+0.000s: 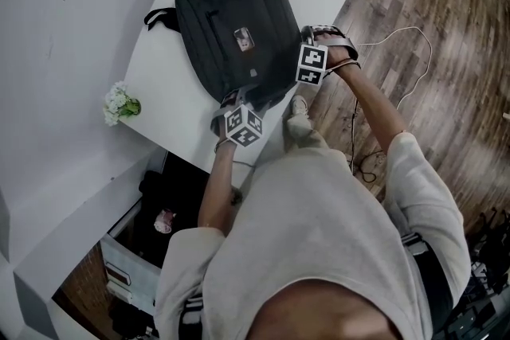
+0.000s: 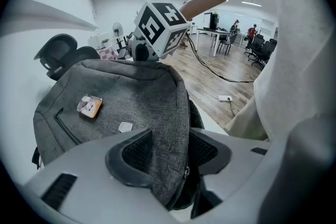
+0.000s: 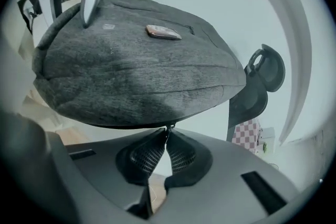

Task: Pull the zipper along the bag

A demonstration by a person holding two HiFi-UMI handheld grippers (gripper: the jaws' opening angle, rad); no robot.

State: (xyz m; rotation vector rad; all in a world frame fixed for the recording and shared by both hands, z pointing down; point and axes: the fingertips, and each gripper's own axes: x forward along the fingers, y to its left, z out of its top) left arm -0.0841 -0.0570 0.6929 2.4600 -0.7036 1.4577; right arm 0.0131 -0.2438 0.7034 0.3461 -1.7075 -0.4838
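A dark grey backpack (image 1: pixel 231 20) lies flat on the white table (image 1: pixel 159 84), with a small orange patch (image 1: pixel 242 38) on its front. My left gripper (image 1: pixel 232 103) is at the bag's near corner. In the left gripper view its pads (image 2: pixel 131 157) clamp a fold of the grey fabric (image 2: pixel 170 134) along the bag's edge. My right gripper (image 1: pixel 292 77) is at the bag's right side. In the right gripper view its jaws meet tip to tip (image 3: pixel 167 132) and pinch the small zipper pull (image 3: pixel 169 126) that hangs under the bag's rim (image 3: pixel 131 71).
A small pot of white flowers (image 1: pixel 119 102) stands near the table's left edge. A white cable (image 1: pixel 398 36) runs over the wooden floor at the right. A black office chair (image 3: pixel 262 76) stands beyond the bag. Open storage with dark items (image 1: pixel 159 219) sits below the table.
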